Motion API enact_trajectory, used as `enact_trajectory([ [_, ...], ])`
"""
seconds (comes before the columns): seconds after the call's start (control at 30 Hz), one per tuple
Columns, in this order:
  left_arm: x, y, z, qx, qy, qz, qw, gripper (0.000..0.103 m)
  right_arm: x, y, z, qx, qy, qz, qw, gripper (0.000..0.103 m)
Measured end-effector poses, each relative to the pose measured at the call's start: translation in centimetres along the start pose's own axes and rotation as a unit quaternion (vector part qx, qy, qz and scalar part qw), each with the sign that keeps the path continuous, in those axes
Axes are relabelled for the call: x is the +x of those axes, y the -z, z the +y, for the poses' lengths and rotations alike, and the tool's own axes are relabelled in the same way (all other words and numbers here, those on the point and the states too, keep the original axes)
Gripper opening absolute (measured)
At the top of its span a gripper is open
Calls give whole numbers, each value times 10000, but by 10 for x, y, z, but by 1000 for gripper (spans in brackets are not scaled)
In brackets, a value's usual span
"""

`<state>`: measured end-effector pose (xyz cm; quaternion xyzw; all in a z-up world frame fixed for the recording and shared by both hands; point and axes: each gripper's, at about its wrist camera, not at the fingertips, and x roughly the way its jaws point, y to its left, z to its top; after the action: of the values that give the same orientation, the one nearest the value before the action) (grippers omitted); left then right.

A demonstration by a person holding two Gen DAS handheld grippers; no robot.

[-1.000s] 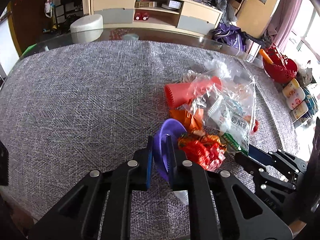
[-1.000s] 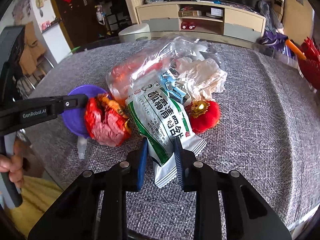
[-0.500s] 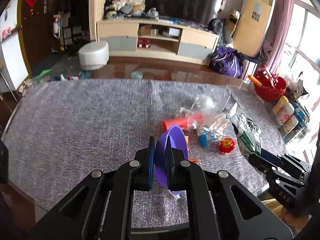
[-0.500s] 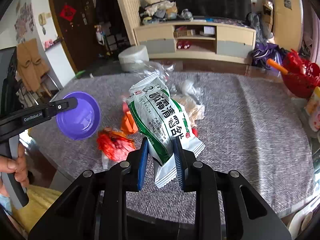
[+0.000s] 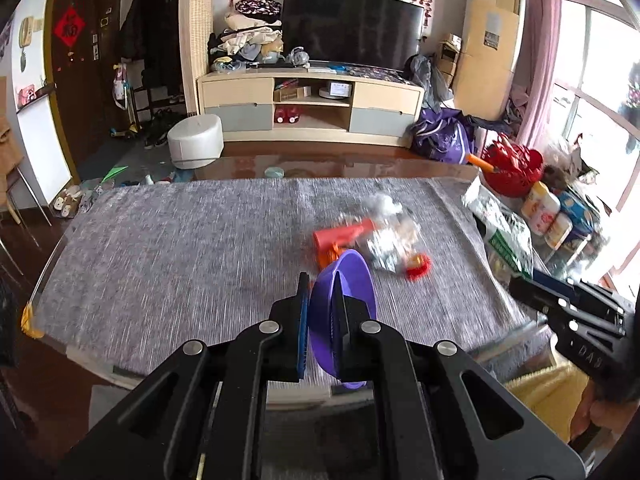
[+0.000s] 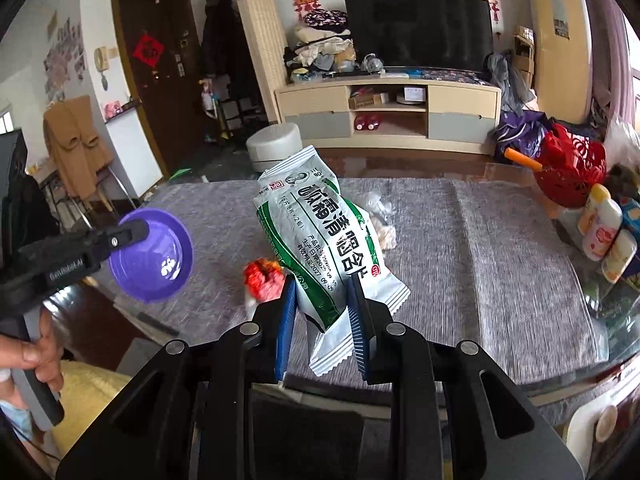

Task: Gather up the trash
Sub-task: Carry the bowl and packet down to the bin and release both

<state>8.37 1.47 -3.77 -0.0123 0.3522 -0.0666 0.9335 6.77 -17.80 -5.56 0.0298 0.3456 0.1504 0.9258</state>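
Purple bowl (image 5: 352, 280) on edge, green-white packet (image 6: 328, 240) tilted, both lifted

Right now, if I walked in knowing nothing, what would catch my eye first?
Probably the green-and-white packet, clamped between the right gripper's fingers and held above the grey table. Next, the purple bowl pinched by its rim in the left gripper, off to the left. Beyond them a small heap of trash lies on the table.

TV (image 5: 352, 26) | cabinet (image 5: 310, 106) | dark door (image 6: 156, 80) | bright window (image 5: 600, 92) | pouffe (image 5: 195, 141)
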Motion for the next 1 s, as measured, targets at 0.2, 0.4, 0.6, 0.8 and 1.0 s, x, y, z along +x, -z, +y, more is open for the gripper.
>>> enact_trajectory([
  [0.2,-17,46,-4,72,188,202,9996,8,-15,35,4,34,-45,308,9995,27],
  [0.4,-13,94,-10,165,414,610,9971,8,-5,91,4,162,-215,1035,9943,27],
  [0.6,8,139,-16,175,552,1169,9915,8,19,134,3,322,-208,1682,9850,27],
  [0.8,43,179,-18,15,748,1774,9813,8,47,164,7,391,-153,2162,9754,27],
  [1.0,74,207,-21,-9,752,2193,9728,8,73,186,-1,684,-168,2610,9628,29],
])
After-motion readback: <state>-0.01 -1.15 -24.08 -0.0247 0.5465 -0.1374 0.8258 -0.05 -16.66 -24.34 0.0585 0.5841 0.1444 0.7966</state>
